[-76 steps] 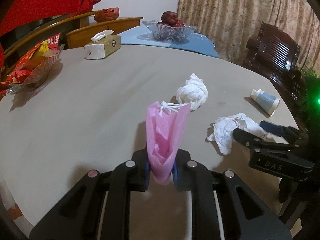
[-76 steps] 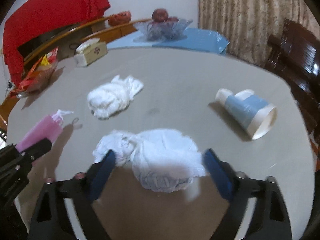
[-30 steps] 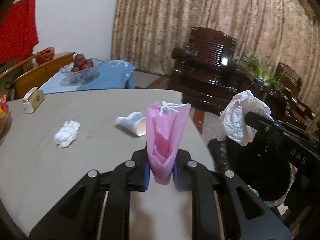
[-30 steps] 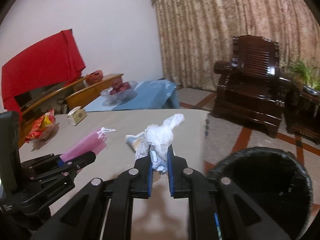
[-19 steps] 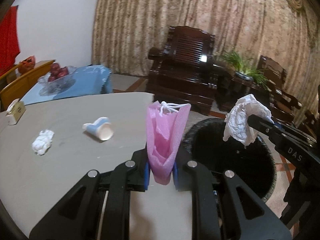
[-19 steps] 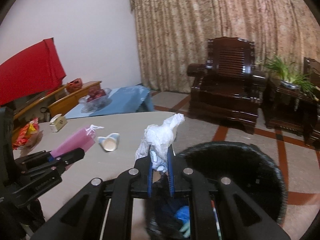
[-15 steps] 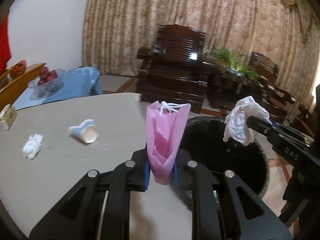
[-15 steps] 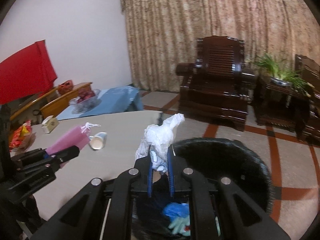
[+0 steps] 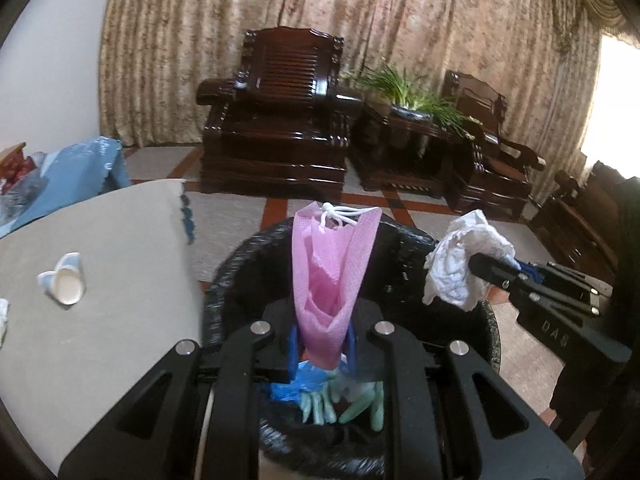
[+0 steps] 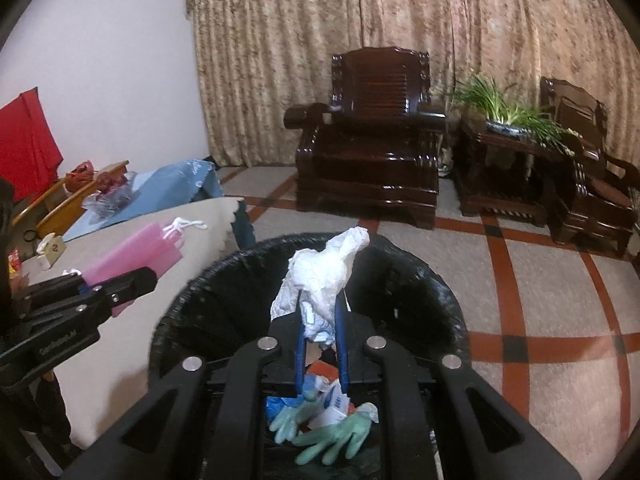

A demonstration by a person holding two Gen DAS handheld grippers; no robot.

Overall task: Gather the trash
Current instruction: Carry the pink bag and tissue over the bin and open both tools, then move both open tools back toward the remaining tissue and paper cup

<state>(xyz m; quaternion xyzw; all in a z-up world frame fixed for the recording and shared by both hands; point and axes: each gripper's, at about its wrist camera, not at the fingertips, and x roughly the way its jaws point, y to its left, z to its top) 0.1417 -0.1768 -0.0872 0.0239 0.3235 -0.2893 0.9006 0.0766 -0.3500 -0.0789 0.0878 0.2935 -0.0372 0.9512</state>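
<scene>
Both tongs hang over the black-lined trash bin [image 10: 400, 264], which stands on the floor just beside the edge of the round table [image 9: 120, 272]. The left gripper [image 9: 322, 340] is clamped on a pink mask [image 9: 334, 272] that stands upright between its blue pads, white ear loops bunched at the top. The right gripper [image 10: 320, 344] pinches a crumpled white tissue [image 10: 324, 268], and the wad rises above the pads at twelve o'clock. In the left wrist view the right gripper [image 9: 496, 266] shows at three o'clock with the tissue [image 9: 460, 268] over the bin [image 9: 240, 264] rim. In the right wrist view the left gripper [image 10: 132, 280] sits at nine o'clock with the mask [image 10: 140, 248].

Inside the bin lie pale green gloves [image 10: 332, 436], something blue, and a white printed wrapper.

The table has a plain grey-beige top. On it, at nine o'clock in the left view, a paper cup [image 9: 66, 286] lies on its side with its mouth toward the camera.

The room has a patterned beige curtain [image 10: 400, 40] across the far wall, a dark carved wooden armchair [image 10: 372, 136] at twelve o'clock, and a potted green plant [image 10: 508, 116] on a side table at two o'clock. The floor is pale with red-brown stripes. A blue cloth [image 10: 168, 188] covers a lower surface at ten o'clock.
</scene>
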